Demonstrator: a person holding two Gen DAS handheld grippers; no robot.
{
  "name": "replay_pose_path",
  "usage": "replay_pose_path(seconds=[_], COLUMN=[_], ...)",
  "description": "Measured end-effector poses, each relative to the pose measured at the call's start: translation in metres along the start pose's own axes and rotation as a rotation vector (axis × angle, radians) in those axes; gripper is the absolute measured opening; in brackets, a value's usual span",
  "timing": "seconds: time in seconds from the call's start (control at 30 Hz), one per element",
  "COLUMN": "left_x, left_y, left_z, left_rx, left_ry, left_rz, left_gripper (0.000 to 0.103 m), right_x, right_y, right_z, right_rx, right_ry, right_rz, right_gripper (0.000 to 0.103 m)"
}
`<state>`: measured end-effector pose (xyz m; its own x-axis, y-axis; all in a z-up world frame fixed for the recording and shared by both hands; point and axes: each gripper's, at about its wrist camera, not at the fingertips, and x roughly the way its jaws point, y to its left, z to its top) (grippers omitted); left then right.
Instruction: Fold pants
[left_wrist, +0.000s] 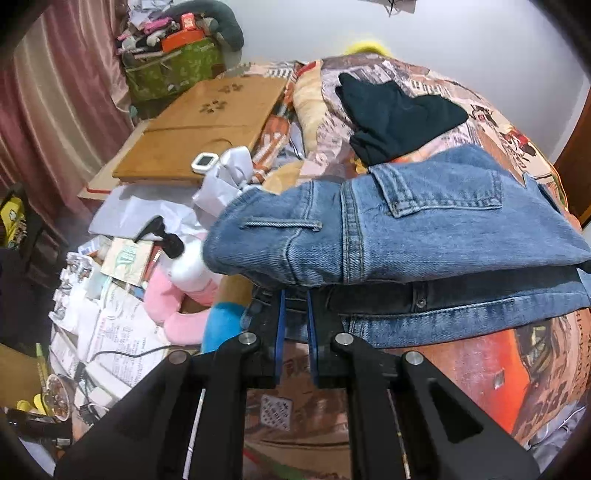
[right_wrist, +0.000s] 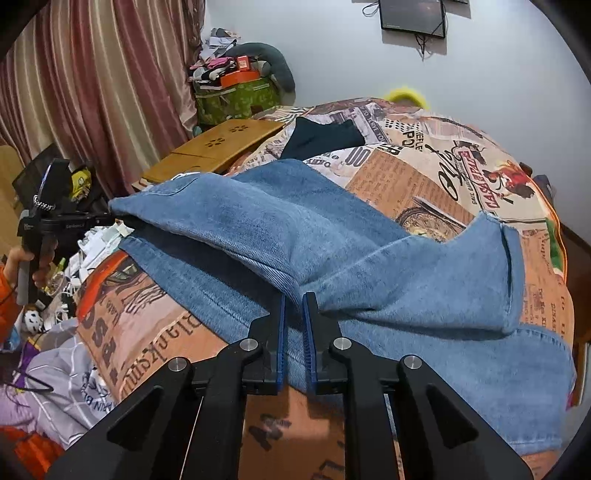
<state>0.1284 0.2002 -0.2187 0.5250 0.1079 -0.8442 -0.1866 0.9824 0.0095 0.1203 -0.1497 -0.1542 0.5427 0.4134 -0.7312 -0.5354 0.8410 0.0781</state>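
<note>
Blue denim jeans (left_wrist: 424, 229) lie on a printed blanket on the bed, with an upper layer doubled over a lower one. My left gripper (left_wrist: 294, 295) is shut on the waist end of the upper layer, back pocket showing above it. In the right wrist view the jeans (right_wrist: 280, 229) stretch across the blanket; my right gripper (right_wrist: 294, 299) is shut on a fold of the leg fabric and lifts it. The left gripper (right_wrist: 92, 219) shows at the far left, held in a hand, at the waist end.
A folded dark garment (left_wrist: 399, 114) lies on the blanket (left_wrist: 517, 369) beyond the jeans. A wooden lap table (left_wrist: 199, 125), a white pump bottle (left_wrist: 184, 262), papers and pink plush crowd the left side. Curtains (right_wrist: 103, 81) and a green storage box (right_wrist: 236, 99) stand behind.
</note>
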Motion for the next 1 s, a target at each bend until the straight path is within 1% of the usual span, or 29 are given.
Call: replay_pose_path(seconds=[0.17, 0.2, 0.27, 0.33, 0.37, 0.4, 0.43, 0.47, 0.5, 0.53, 0.57, 0.6, 0.63, 0.67, 0.7, 0.8, 1.0], left_x=[-0.028, -0.035, -0.043, -0.050, -0.052, -0.054, -0.055, -0.055, -0.054, -0.053, -0.051, -0.047, -0.044, -0.040, -0.034, -0.015, 0.028], left_y=[0.003, 0.002, 0.000, -0.006, -0.011, -0.015, -0.021, -0.028, -0.033, -0.039, -0.045, -0.053, -0.058, -0.064, -0.069, -0.085, -0.110], left_z=[0.015, 0.021, 0.031, 0.043, 0.050, 0.054, 0.059, 0.067, 0.071, 0.077, 0.082, 0.089, 0.094, 0.099, 0.105, 0.122, 0.146], left_rx=[-0.015, -0.019, -0.022, -0.014, -0.005, 0.003, 0.014, 0.030, 0.041, 0.055, 0.066, 0.079, 0.084, 0.088, 0.089, 0.091, 0.087], left_ry=[-0.059, -0.079, -0.103, -0.128, -0.143, -0.156, -0.170, -0.185, -0.192, -0.200, -0.204, -0.205, -0.205, -0.201, -0.195, -0.158, -0.068], left_rz=[0.011, 0.008, 0.005, -0.001, -0.004, -0.007, -0.010, -0.010, -0.009, -0.008, -0.008, -0.010, -0.011, -0.012, -0.013, -0.029, -0.064], left_gripper=[0.011, 0.012, 0.019, 0.033, 0.037, 0.044, 0.052, 0.057, 0.066, 0.073, 0.076, 0.082, 0.089, 0.092, 0.097, 0.098, 0.098], right_x=[-0.020, -0.024, -0.031, -0.033, -0.033, -0.032, -0.031, -0.026, -0.022, -0.019, -0.012, -0.007, -0.002, 0.004, 0.013, 0.036, 0.102], right_y=[-0.016, -0.023, -0.038, -0.054, -0.063, -0.071, -0.078, -0.090, -0.098, -0.104, -0.114, -0.121, -0.128, -0.136, -0.145, -0.169, -0.220], right_z=[0.003, 0.005, 0.012, 0.018, 0.022, 0.025, 0.028, 0.032, 0.035, 0.037, 0.041, 0.044, 0.046, 0.049, 0.052, 0.060, 0.078], right_rx=[0.038, 0.054, 0.081, 0.106, 0.121, 0.135, 0.133, 0.151, 0.161, 0.167, 0.179, 0.190, 0.199, 0.210, 0.222, 0.258, 0.314], right_ry=[-0.028, -0.039, -0.058, -0.067, -0.068, -0.065, -0.060, -0.054, -0.051, -0.049, -0.043, -0.036, -0.030, -0.021, -0.009, 0.029, 0.138], right_rz=[-0.011, -0.024, -0.051, -0.086, -0.097, -0.101, -0.085, -0.097, -0.110, -0.121, -0.137, -0.145, -0.151, -0.159, -0.166, -0.158, -0.173], right_gripper=[0.010, 0.010, 0.010, 0.012, 0.014, 0.016, 0.017, 0.019, 0.022, 0.024, 0.029, 0.037, 0.040, 0.047, 0.051, 0.052, 0.052])
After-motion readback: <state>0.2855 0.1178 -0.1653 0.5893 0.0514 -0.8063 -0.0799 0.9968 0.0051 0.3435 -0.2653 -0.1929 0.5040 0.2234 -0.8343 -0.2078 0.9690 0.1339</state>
